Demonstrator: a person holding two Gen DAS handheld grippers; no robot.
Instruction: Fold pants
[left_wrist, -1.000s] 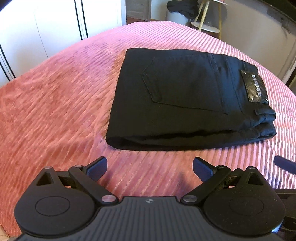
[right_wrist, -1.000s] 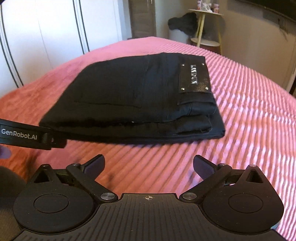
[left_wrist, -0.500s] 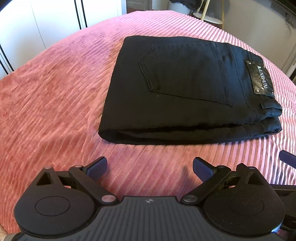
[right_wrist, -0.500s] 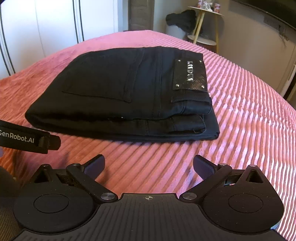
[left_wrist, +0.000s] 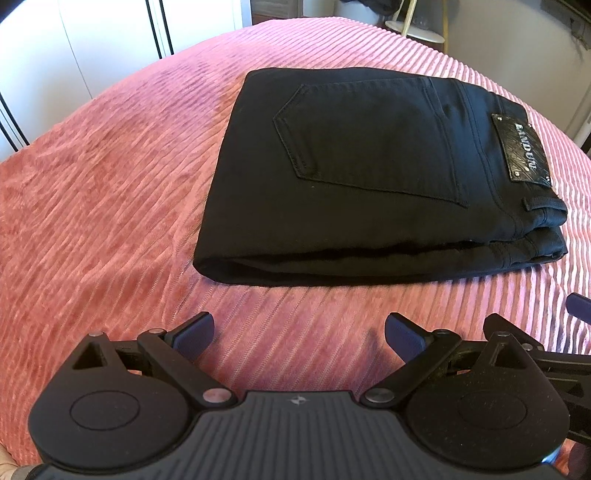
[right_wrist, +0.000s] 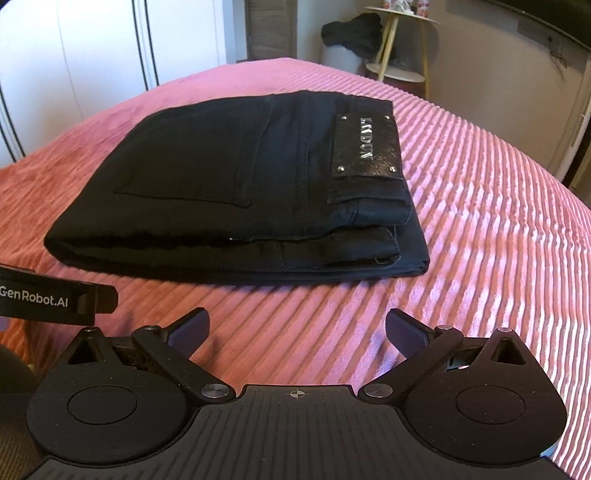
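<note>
Left gripper (left_wrist: 299, 332) and right gripper (right_wrist: 297, 328), both spread wide and empty, hover short of the folded black pants (left_wrist: 373, 177) on the pink bedspread (left_wrist: 110, 184); a stray nudge could spill the stacked layers.

Readable lettering on the patch and the strap

The leather patch (left_wrist: 523, 153) on the folded pants (left_wrist: 369, 177) is showing "LANDUN" in silver letters; a black strap (right_wrist: 55, 299) at the right view's left edge is reading "GenRobot.AI".

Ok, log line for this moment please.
stage: fold done | pants: folded stack, flat on pink bedspread | left gripper: open, empty | right gripper: open, empty
</note>
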